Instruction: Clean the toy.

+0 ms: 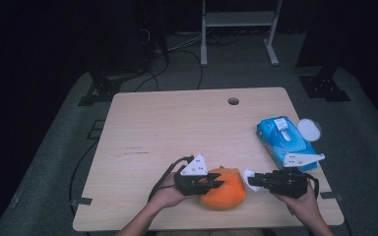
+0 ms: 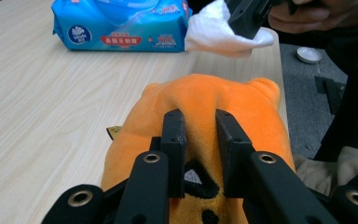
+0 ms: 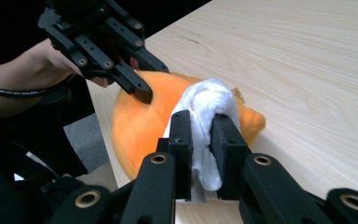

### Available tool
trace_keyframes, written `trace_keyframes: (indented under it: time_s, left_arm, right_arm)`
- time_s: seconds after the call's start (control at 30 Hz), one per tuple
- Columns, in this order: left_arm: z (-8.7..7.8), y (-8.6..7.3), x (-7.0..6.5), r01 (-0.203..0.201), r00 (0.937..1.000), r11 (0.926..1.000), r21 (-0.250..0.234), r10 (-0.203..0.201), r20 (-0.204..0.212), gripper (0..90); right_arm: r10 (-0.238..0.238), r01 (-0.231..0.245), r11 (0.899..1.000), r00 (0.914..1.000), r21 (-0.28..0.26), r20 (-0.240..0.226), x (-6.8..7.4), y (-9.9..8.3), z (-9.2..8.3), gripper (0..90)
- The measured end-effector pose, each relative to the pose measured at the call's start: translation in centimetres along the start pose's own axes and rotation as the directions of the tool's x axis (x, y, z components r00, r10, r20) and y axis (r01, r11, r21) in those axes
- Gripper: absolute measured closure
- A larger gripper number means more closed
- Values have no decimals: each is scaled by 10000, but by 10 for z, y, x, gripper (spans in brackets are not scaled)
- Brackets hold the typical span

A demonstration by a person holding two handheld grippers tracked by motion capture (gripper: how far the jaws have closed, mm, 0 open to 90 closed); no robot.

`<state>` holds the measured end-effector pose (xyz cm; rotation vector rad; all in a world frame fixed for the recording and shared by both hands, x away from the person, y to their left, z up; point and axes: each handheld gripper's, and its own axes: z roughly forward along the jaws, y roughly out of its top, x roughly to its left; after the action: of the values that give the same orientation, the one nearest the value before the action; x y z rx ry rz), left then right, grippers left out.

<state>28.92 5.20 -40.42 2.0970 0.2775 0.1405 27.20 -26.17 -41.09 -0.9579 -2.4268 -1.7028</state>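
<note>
Fuzzy cloth plush toy (image 2: 200, 100), matt wood-grain table (image 2: 46, 116)

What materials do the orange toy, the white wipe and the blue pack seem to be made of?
Orange toy: soft plush fabric, matte and fuzzy; it dents between the jaws pinching it.
White wipe: thin crumpled tissue or nonwoven cloth, matte; which one is unclear.
Blue pack: probably plastic film, glossy, with printed labels and wrinkles.
</note>
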Motion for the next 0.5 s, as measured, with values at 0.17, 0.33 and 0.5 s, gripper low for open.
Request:
trace_keyframes:
  time_s: [0.17, 0.33, 0.5]
  left_arm:
    - [-5, 1, 6, 36, 9998, 10000, -76, -38, -217, 764]
    - [-10, 4, 14, 153, 9990, 9998, -129, -159, -424, 764]
    - [-16, 6, 32, 314, 9966, 9995, -105, -321, -762, 764]
  right_arm:
    - [84, -84, 10000, 9998, -28, 160, -5, 0, -5, 787]
    - [234, -233, 9997, 9994, -41, 272, -9, -2, -9, 787]
    - [304, -308, 9995, 9985, 85, 455, -14, -5, -11, 787]
